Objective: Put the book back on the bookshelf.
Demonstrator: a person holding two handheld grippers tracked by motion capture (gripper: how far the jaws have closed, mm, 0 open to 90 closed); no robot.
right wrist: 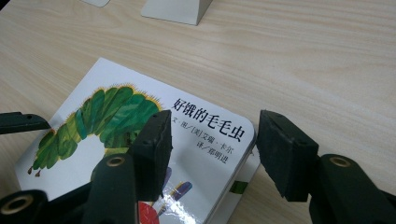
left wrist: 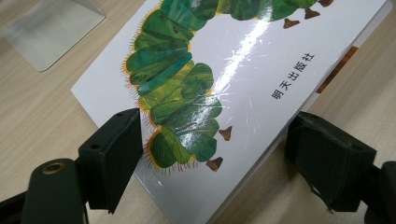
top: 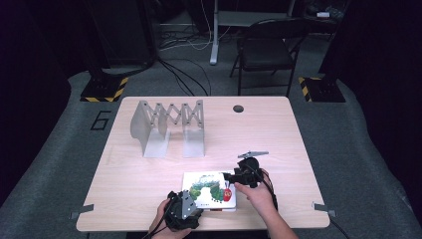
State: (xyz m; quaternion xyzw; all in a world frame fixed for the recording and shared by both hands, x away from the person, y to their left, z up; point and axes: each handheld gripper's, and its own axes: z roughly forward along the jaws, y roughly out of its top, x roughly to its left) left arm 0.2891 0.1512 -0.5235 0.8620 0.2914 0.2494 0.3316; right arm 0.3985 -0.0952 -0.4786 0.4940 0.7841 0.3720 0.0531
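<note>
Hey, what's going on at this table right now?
A person works a picture book with a caterpillar cover, lying near the front edge of the wooden table. The left gripper straddles one corner of the book, its fingers apart. The right gripper sits over another corner. A metal folding rack stands farther back.

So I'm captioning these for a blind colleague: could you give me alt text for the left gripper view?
A white picture book with a green caterpillar on its glossy cover lies on a pale wooden table, its near corner between the two black jaws of the left claw. One jaw overlaps the cover's edge, the other stands apart.
</note>
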